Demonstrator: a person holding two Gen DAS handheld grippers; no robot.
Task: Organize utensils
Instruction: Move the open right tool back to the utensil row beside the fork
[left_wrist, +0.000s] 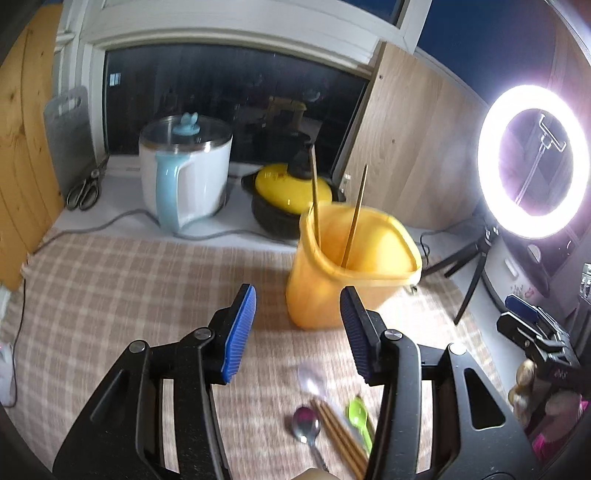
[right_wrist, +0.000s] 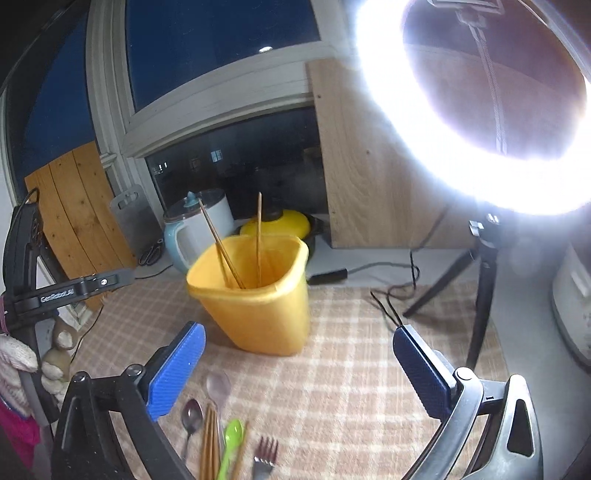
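A yellow plastic container (left_wrist: 351, 266) (right_wrist: 258, 306) stands on the checked cloth with wooden chopsticks (left_wrist: 314, 192) (right_wrist: 259, 236) leaning upright inside it. Nearer me on the cloth lie a metal spoon (left_wrist: 306, 424) (right_wrist: 192, 413), a clear spoon (left_wrist: 312, 376) (right_wrist: 218, 386), more chopsticks (left_wrist: 340, 435) (right_wrist: 209, 443), a green spoon (left_wrist: 358, 413) (right_wrist: 232, 439) and a fork (right_wrist: 266, 458). My left gripper (left_wrist: 297, 332) hangs open above them, short of the container, with nothing between its blue pads. My right gripper (right_wrist: 301, 365) is spread wide and empty, to the right of the utensils.
A white and blue kettle (left_wrist: 184, 173), a yellow-lidded black pot (left_wrist: 291, 192) and scissors (left_wrist: 86, 188) sit on the window ledge behind. A lit ring light (left_wrist: 535, 158) on a tripod (right_wrist: 480, 295) stands at the right, with cables (right_wrist: 391, 291) trailing onto the cloth.
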